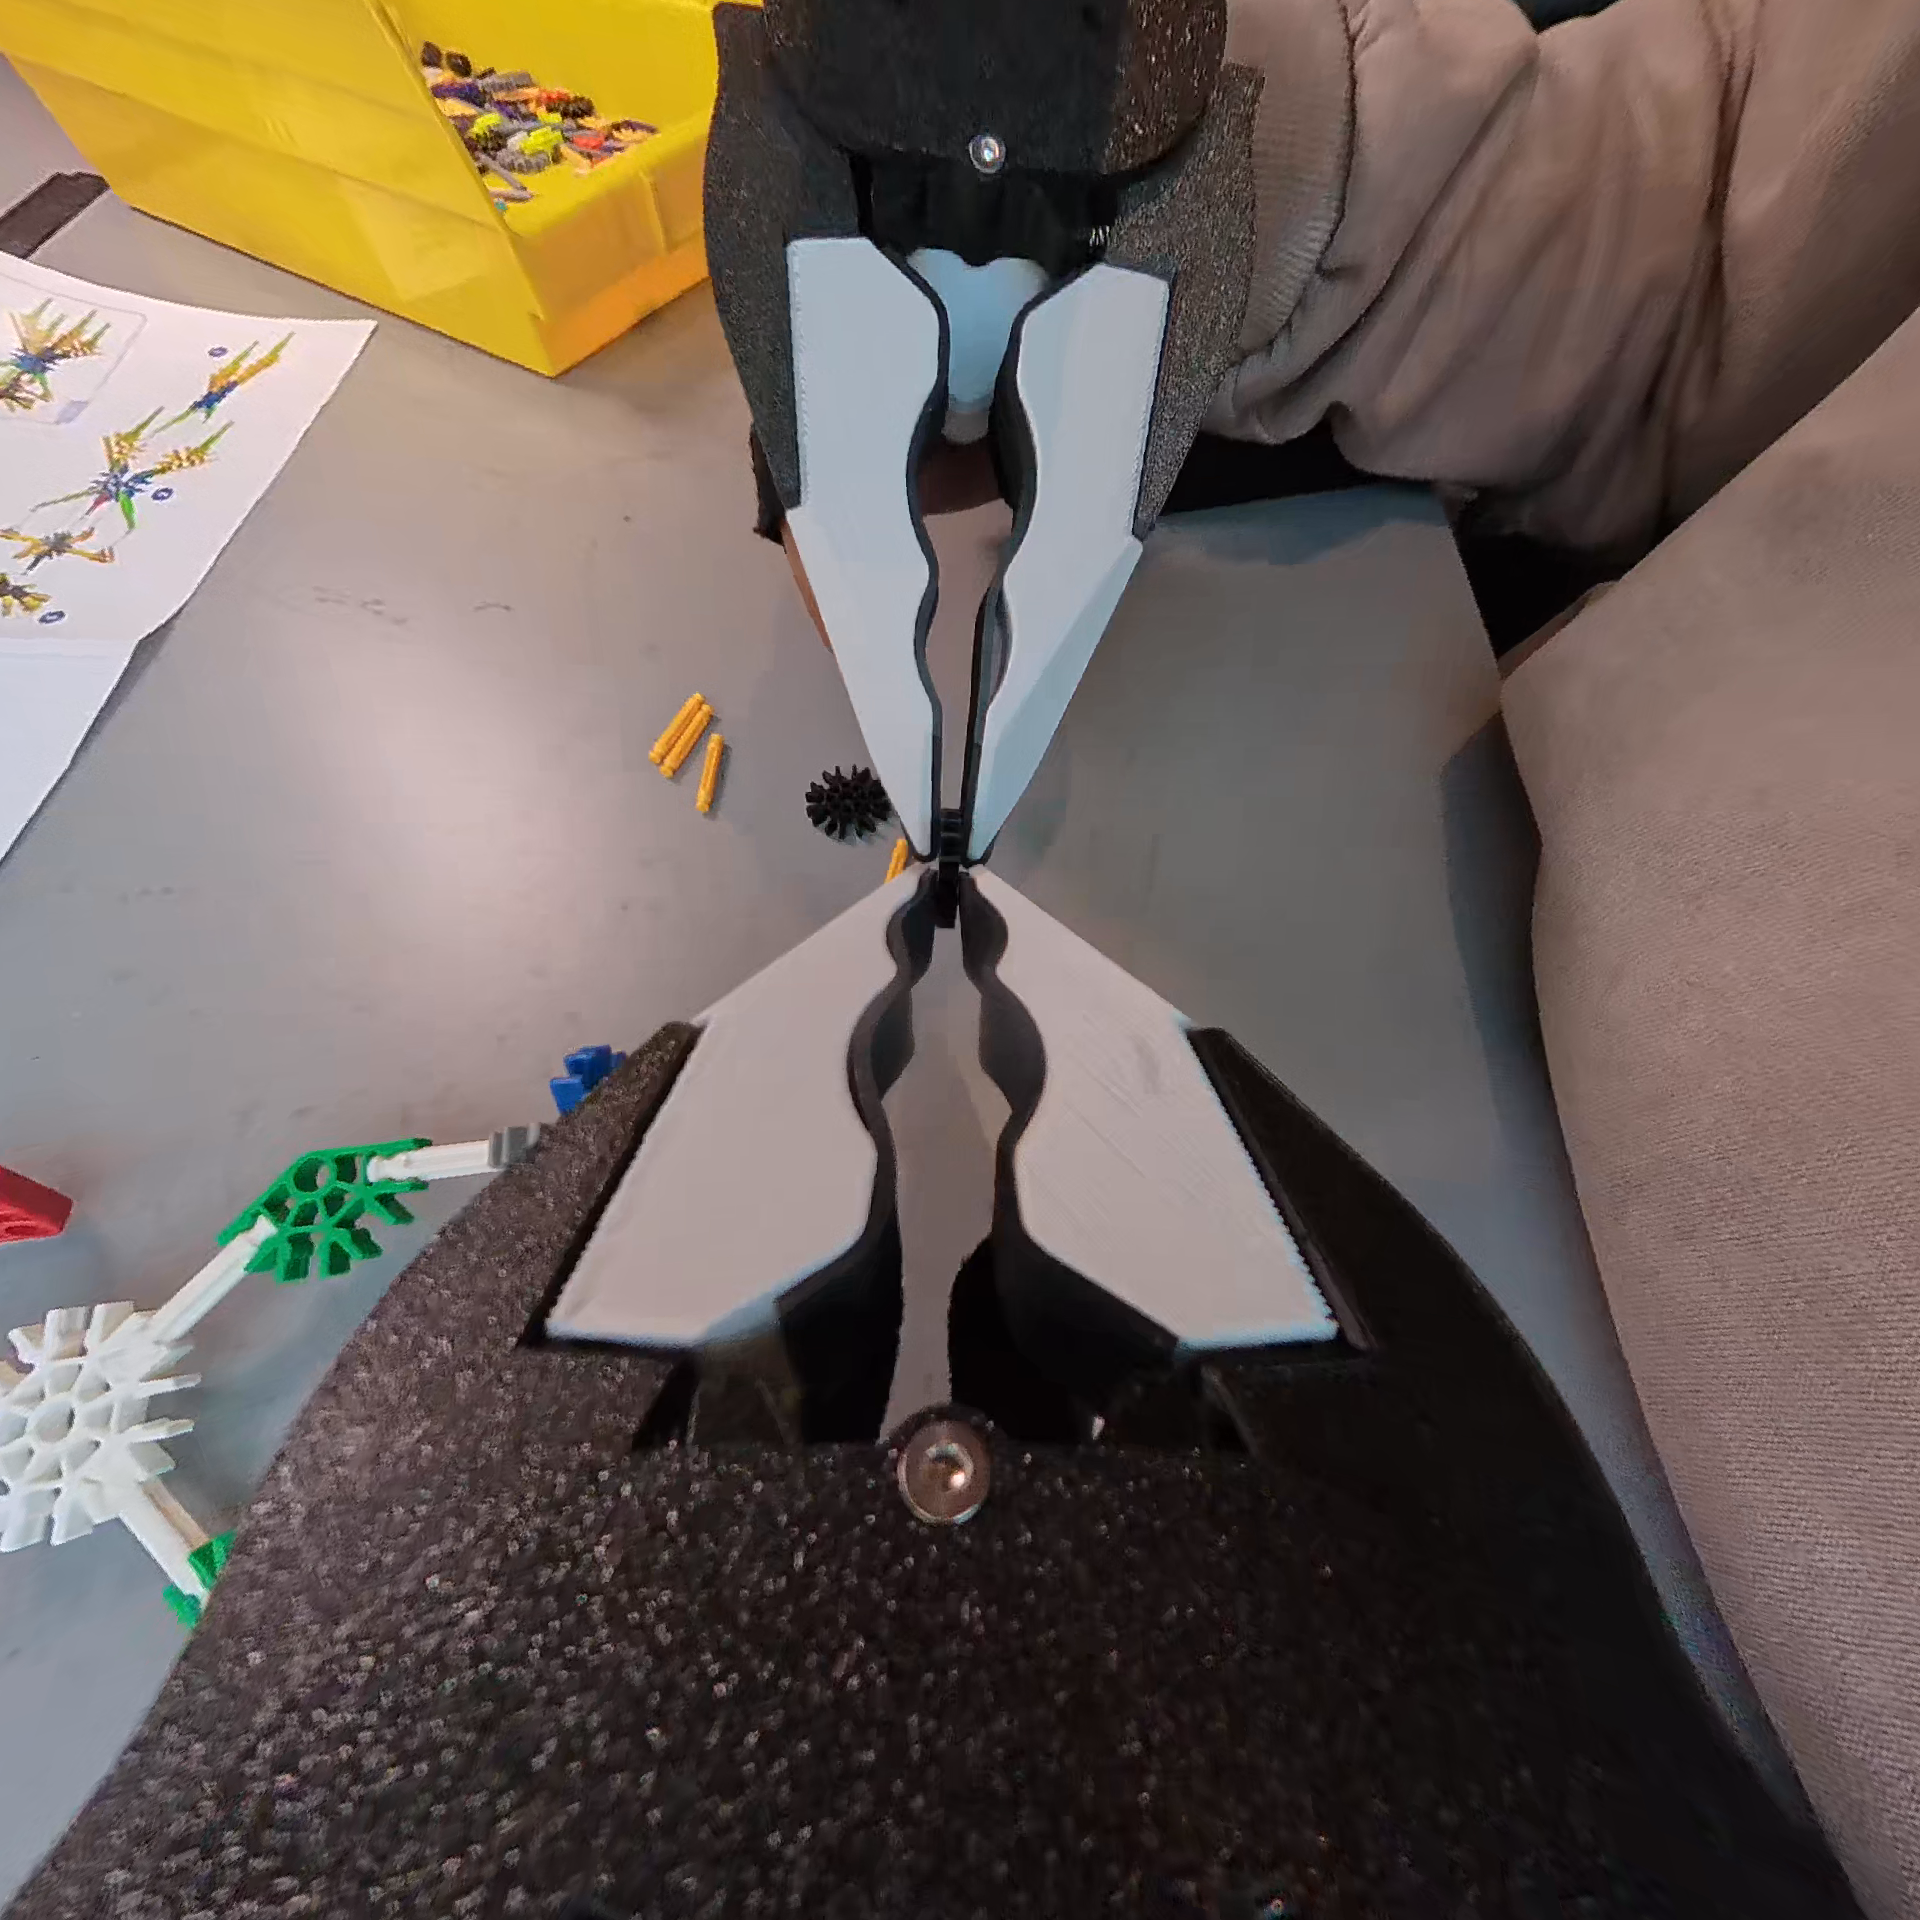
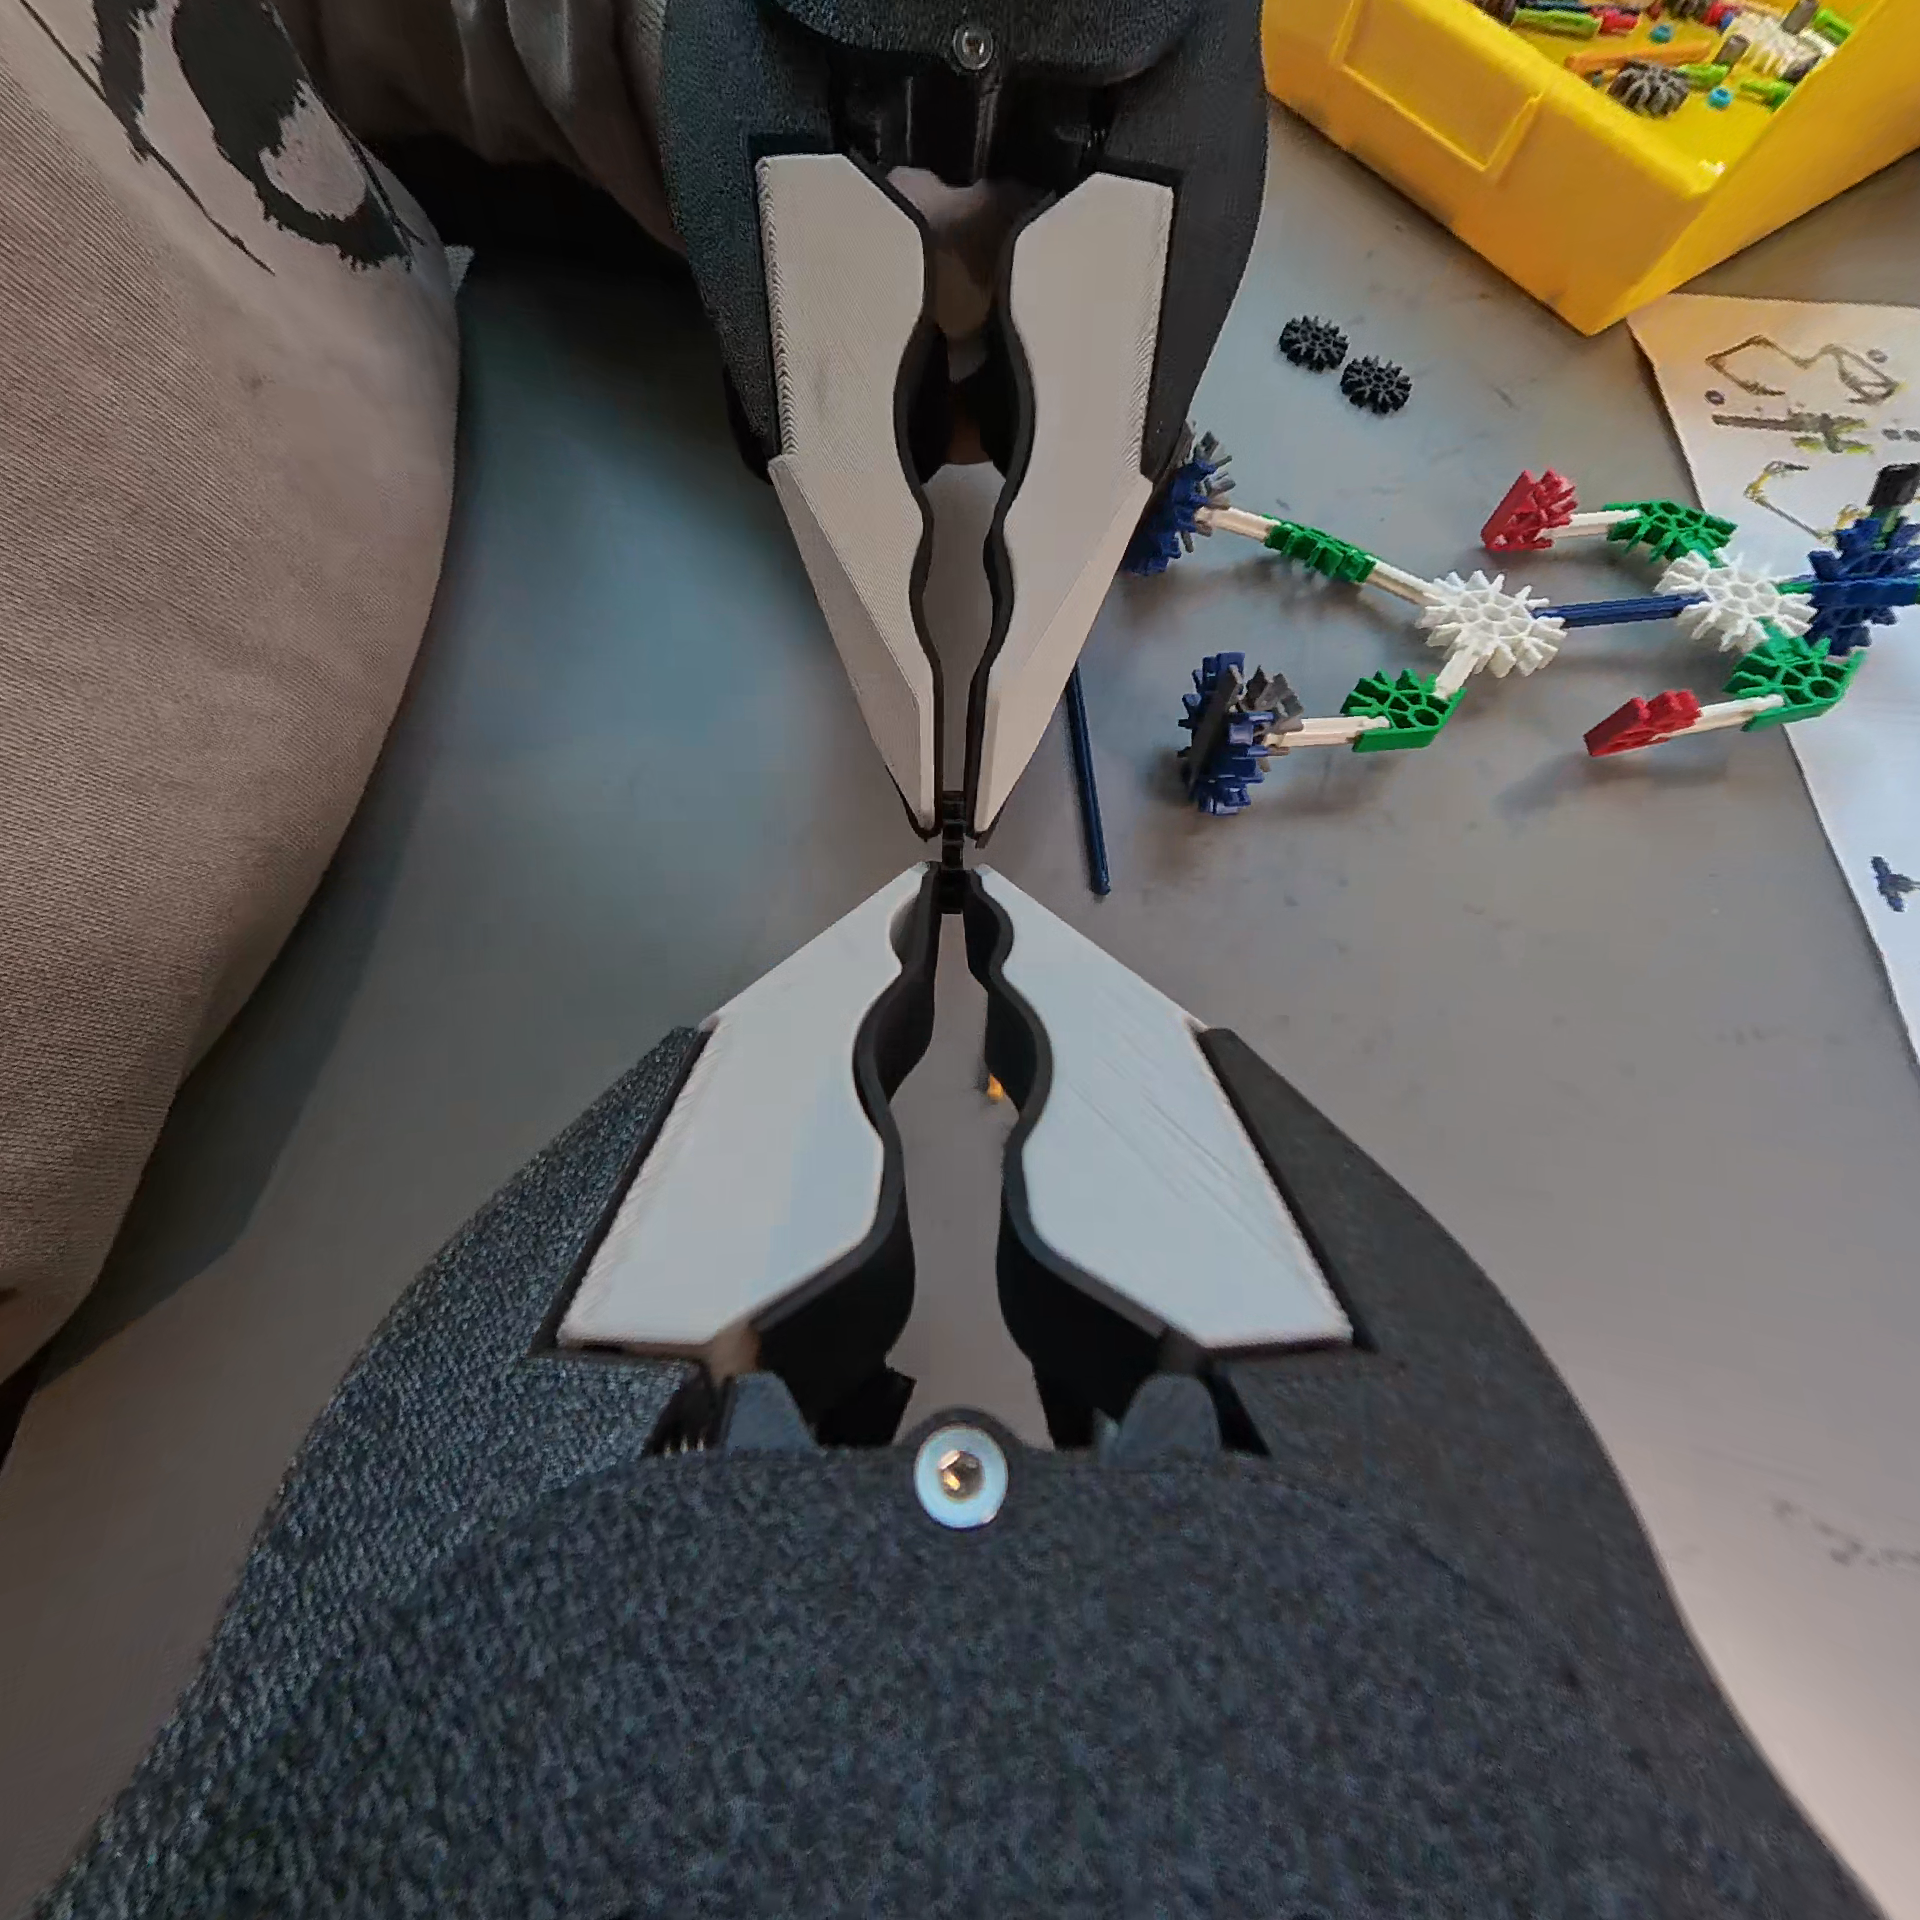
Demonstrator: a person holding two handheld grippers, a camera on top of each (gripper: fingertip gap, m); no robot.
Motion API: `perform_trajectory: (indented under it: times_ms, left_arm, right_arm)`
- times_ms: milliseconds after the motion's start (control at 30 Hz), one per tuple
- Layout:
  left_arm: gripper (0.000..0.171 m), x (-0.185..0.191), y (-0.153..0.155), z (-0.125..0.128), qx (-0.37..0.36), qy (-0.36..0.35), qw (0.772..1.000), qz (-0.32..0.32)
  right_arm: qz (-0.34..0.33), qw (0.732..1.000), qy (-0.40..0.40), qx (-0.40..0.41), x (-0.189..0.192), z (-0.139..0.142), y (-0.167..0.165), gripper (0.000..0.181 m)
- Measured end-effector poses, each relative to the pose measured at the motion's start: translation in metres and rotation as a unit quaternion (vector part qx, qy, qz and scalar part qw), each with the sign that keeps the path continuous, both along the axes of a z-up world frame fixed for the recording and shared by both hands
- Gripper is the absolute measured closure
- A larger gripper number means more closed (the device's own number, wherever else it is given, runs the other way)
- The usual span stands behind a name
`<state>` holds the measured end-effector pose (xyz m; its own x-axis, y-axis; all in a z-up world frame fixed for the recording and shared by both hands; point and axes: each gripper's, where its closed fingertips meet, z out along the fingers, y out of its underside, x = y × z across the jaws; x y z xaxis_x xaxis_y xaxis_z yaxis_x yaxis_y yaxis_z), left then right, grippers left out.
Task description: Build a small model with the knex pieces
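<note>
No legible text; instruction sheet shows only coloured diagrams, markings too small.

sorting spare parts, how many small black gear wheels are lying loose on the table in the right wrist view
2: one black wheel and a second black wheel lie side by side on the table, just below the yellow bin. Others may be hidden behind the grippers.
</note>
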<state>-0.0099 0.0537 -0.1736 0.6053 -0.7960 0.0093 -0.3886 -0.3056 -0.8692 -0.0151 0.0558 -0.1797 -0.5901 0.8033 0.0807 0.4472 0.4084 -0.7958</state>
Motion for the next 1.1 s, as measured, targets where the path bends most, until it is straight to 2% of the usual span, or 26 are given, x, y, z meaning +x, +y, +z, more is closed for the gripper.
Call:
perform_trajectory:
  times_ms: [133,300,533,933,1100]
  left_arm:
    - [0.169,-0.002,0.003,-0.015,-0.041,0.024,0.998,0.03]
    - [0.169,-0.008,0.005,-0.026,-0.071,0.034,0.995,0.061]
    - [0.169,-0.006,0.003,-0.034,-0.076,0.053,0.994,0.063]
    - [0.166,-0.002,-0.001,-0.035,-0.08,0.052,0.994,0.054]
    - [0.17,-0.005,0.005,-0.035,-0.07,0.066,0.992,0.083]
  right_arm:
    - [-0.014,0.999,-0.026,0.021,-0.002,-0.014,0.005,0.178]
    - [-0.036,0.999,-0.029,0.021,-0.003,-0.011,0.013,0.172]
    - [-0.032,0.997,-0.048,0.053,-0.004,-0.025,0.012,0.181]
    - [-0.022,0.996,-0.039,0.072,-0.004,-0.027,0.009,0.18]
    - [-0.038,0.995,-0.053,0.07,-0.001,-0.024,0.017,0.175]
